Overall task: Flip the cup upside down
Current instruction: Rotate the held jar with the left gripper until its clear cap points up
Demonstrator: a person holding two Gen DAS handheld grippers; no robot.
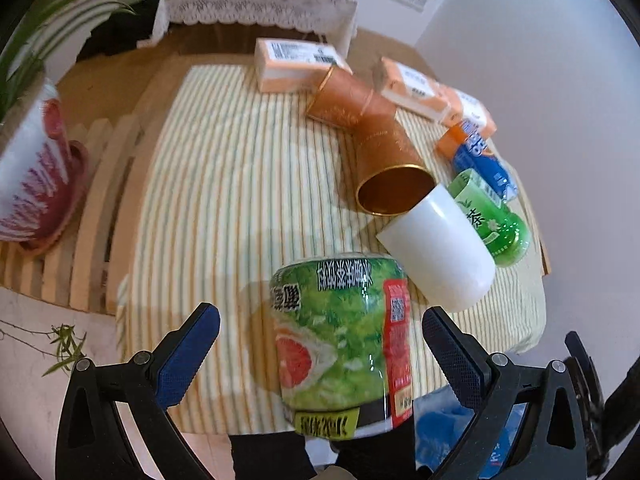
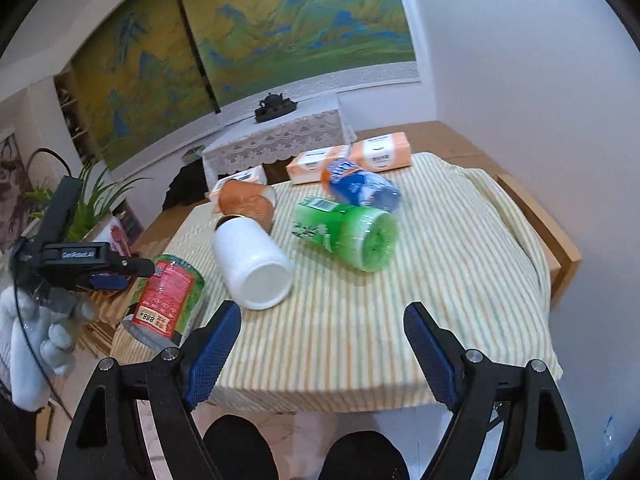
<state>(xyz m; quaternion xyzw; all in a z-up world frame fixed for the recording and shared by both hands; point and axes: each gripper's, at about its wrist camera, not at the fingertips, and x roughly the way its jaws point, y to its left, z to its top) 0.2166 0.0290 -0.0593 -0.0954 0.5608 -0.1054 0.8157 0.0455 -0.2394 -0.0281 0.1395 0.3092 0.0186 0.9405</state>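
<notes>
A white cup (image 1: 440, 248) lies on its side on the striped cloth; in the right wrist view (image 2: 250, 264) its closed base faces me and its mouth points away toward a copper tube. My left gripper (image 1: 320, 332) is open, its jaws either side of a green grapefruit-label bottle (image 1: 344, 340) lying near the table's front edge, with gaps on both sides. From the right wrist view the left gripper (image 2: 132, 274) sits over that bottle (image 2: 168, 300). My right gripper (image 2: 322, 332) is open and empty above the front of the cloth, short of the cup.
Two copper tubes (image 1: 384, 152) lie behind the cup. A green tea bottle (image 2: 348, 236) and a blue bottle (image 2: 360, 188) lie to its right. Orange tissue packs (image 1: 296, 62) sit at the back. A flower pot (image 1: 36, 176) stands left on a slatted bench. The wall is close on the right.
</notes>
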